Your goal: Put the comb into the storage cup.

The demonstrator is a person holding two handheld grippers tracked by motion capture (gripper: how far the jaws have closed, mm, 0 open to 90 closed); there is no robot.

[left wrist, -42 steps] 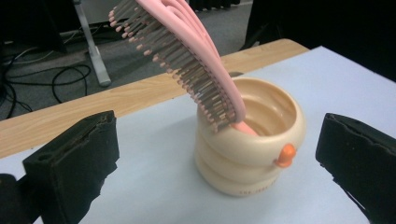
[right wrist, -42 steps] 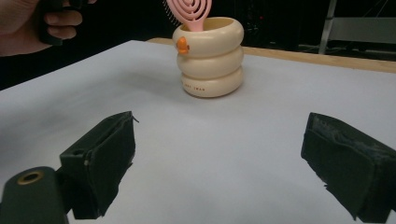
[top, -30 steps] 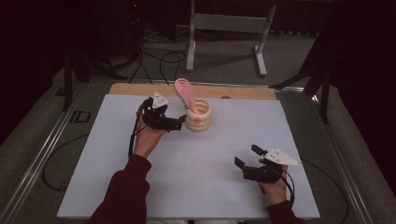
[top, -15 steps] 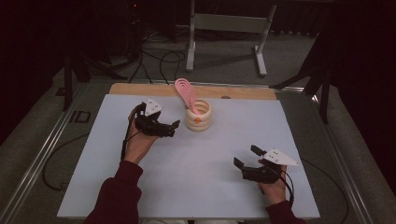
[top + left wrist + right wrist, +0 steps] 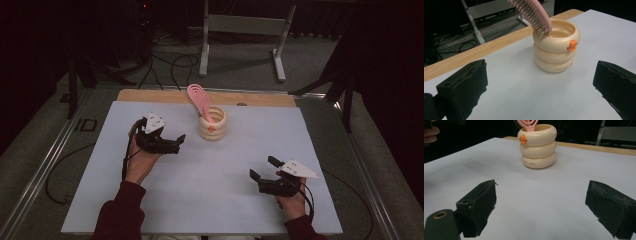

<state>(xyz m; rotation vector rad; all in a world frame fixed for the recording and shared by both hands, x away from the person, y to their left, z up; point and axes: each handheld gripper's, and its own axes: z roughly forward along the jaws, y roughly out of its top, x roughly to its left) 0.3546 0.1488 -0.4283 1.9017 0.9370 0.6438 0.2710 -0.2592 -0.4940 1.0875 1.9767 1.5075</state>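
While the round cream plastic cup shaped like three stacked rings (image 5: pixel 212 124) stands upright toward the far middle of the white table top (image 5: pixel 210 200), the left gripper (image 5: pixel 176 142) sits just to its left, near it but not touching. Its jaws are wide apart and hold nothing. A pink plastic comb (image 5: pixel 199 99) stands in the cup and leans to the far left. The cup has a small orange duck beak (image 5: pixel 572 45) on its side. There is a line of tiny writing near the cup's bottom, too small to read. The right gripper (image 5: pixel 262 168) is at the near right, well apart from the cup. Its jaws are wide apart too and hold nothing.
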